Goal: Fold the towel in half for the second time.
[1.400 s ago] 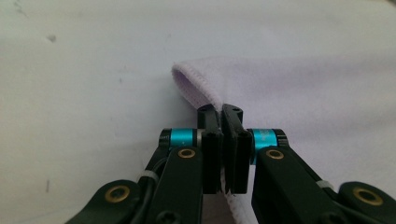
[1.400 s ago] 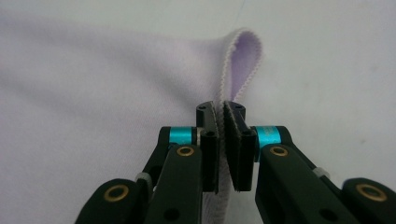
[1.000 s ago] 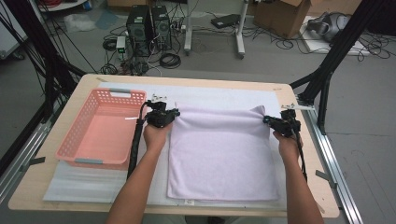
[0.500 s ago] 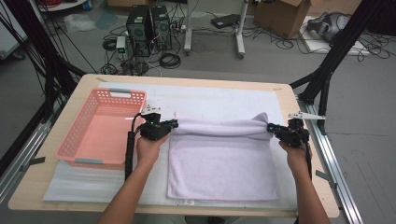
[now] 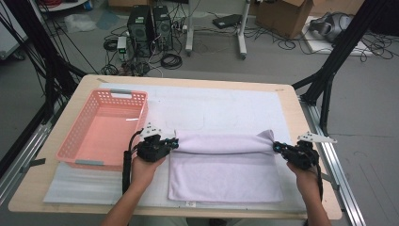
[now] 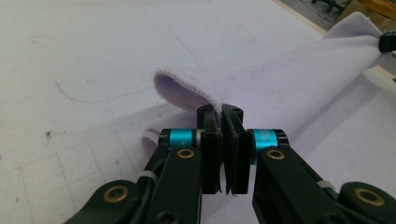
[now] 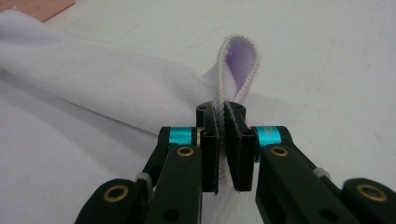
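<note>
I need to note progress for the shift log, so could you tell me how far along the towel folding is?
Done: both far corners are gripped, left gripper and right gripper shut on the towel. In hand: its far edge is lifted and curled over toward the person. Left: laying that edge onto the near edge; the pink basket holds nothing.

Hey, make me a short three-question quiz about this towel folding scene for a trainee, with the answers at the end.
1. True or false: both claws are shut on corners of the lavender towel.
2. Which thing lies nearest the left claw? A) pink basket B) cardboard box C) computer tower
3. Fill in: the towel's far edge is lifted and carried toward the ____ edge of the table.

Key
1. True: the left claw pinches one corner and the right claw the other.
2. A: the pink basket lies on the table just beside it.
3. Near, the person's side, so the towel folds over itself.
</note>
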`<action>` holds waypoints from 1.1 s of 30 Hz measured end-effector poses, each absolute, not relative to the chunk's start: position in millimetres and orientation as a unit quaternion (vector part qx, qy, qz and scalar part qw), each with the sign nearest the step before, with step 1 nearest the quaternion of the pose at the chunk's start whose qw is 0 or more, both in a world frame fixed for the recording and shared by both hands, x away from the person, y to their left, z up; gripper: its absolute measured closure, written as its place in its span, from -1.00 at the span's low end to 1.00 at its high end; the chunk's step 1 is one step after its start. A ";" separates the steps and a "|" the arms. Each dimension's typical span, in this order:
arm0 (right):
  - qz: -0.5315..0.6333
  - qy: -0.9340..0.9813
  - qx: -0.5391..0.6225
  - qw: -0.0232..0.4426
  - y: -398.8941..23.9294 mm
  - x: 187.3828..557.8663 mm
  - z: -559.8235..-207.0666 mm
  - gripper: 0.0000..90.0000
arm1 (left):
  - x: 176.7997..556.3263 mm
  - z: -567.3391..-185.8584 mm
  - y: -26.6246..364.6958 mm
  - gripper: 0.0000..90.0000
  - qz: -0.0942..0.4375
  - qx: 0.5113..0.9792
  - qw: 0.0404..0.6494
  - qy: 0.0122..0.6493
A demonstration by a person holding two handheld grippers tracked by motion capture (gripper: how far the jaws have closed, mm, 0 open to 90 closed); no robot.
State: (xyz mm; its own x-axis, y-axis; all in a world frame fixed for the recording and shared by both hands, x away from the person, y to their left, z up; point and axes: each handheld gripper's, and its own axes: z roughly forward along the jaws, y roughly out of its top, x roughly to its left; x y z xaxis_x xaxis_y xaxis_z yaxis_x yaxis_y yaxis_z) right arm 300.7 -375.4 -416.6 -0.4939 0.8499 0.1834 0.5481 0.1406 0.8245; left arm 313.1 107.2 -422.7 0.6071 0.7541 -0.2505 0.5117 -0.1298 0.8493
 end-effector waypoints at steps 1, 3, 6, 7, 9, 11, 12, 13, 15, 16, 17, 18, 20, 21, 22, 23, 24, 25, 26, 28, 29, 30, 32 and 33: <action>0.453 0.737 0.473 0.165 -376.1 297.1 -418.4 0.88 | 310.9 -424.7 108.0 0.91 0.120 0.745 0.500 0.425; 0.457 0.734 0.475 0.162 -377.6 290.4 -421.2 0.88 | 307.4 -429.0 109.2 0.91 0.120 0.746 0.499 0.425; 0.454 0.735 0.477 0.161 -377.0 284.4 -424.9 0.88 | 303.8 -434.8 109.1 0.90 0.116 0.750 0.494 0.425; 0.452 0.736 0.478 0.162 -376.2 283.1 -426.1 0.87 | 302.5 -436.3 108.6 0.89 0.116 0.751 0.491 0.426; 0.450 0.737 0.477 0.164 -375.8 281.6 -428.4 0.83 | 301.6 -438.2 107.2 0.77 0.120 0.754 0.481 0.430; 0.451 0.732 0.486 0.158 -377.1 281.8 -429.7 0.60 | 302.8 -437.2 107.4 0.31 0.132 0.748 0.482 0.436; 0.450 0.727 0.494 0.158 -377.7 282.3 -428.8 0.43 | 304.5 -435.4 108.5 0.17 0.133 0.744 0.487 0.438; 0.453 0.721 0.499 0.162 -379.4 283.1 -426.7 0.35 | 307.3 -432.4 109.1 0.06 0.137 0.737 0.493 0.441; 0.461 0.711 0.503 0.168 -382.1 285.2 -420.2 0.21 | 312.7 -428.7 109.4 -0.10 0.139 0.727 0.503 0.446; 0.463 0.706 0.507 0.173 -382.8 287.0 -416.5 0.16 | 316.4 -427.0 108.8 -0.12 0.135 0.725 0.505 0.448; 0.465 0.702 0.509 0.176 -383.1 289.7 -412.9 0.14 | 320.1 -426.1 107.2 -0.13 0.135 0.726 0.504 0.448; 0.464 0.702 0.511 0.176 -382.4 293.1 -409.9 0.12 | 325.1 -426.0 105.2 -0.13 0.135 0.726 0.501 0.451; 0.456 0.706 0.514 0.171 -378.5 302.7 -406.5 0.08 | 333.8 -427.4 102.7 -0.12 0.126 0.723 0.500 0.459; 0.445 0.714 0.515 0.166 -374.9 309.8 -405.8 0.06 | 337.1 -428.0 102.0 -0.11 0.121 0.724 0.498 0.461; 0.437 0.718 0.516 0.165 -372.1 313.9 -405.7 0.06 | 340.9 -429.1 101.0 -0.09 0.121 0.724 0.495 0.464; 0.426 0.726 0.514 0.166 -368.3 319.3 -405.5 0.06 | 343.4 -431.0 101.0 -0.04 0.117 0.722 0.497 0.467; 0.417 0.730 0.515 0.168 -364.7 324.2 -405.6 0.06 | 346.4 -432.9 100.8 0.03 0.107 0.725 0.492 0.470; 0.411 0.733 0.516 0.166 -362.0 329.0 -405.9 0.06 | 348.5 -434.4 100.3 0.12 0.099 0.730 0.486 0.470; 0.404 0.735 0.519 0.166 -359.8 333.2 -406.5 0.06 | 349.3 -435.7 100.6 0.23 0.095 0.733 0.486 0.467; 0.389 0.741 0.523 0.163 -357.7 340.2 -408.3 0.17 | 348.3 -435.4 100.7 0.63 0.092 0.736 0.487 0.461; 0.385 0.744 0.523 0.159 -357.4 342.1 -408.9 0.39 | 346.8 -434.1 100.7 0.78 0.095 0.737 0.490 0.456; 0.380 0.750 0.517 0.159 -357.8 342.5 -408.9 0.66 | 345.5 -432.5 100.7 0.84 0.098 0.737 0.493 0.452; 0.384 0.753 0.511 0.160 -359.3 340.0 -407.3 0.80 | 341.8 -429.0 100.2 0.87 0.101 0.737 0.500 0.444; 0.389 0.751 0.508 0.160 -360.4 338.1 -406.6 0.82 | 339.8 -427.9 100.1 0.88 0.103 0.737 0.502 0.440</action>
State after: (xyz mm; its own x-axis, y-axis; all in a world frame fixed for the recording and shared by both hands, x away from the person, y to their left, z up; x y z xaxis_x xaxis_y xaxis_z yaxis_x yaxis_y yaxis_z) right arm 338.1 -360.4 -406.6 -0.4324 0.8882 0.1552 0.6390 0.1804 0.7478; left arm 339.8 100.1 -427.9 0.5918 0.7519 -0.2907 0.5458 -0.1084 0.8309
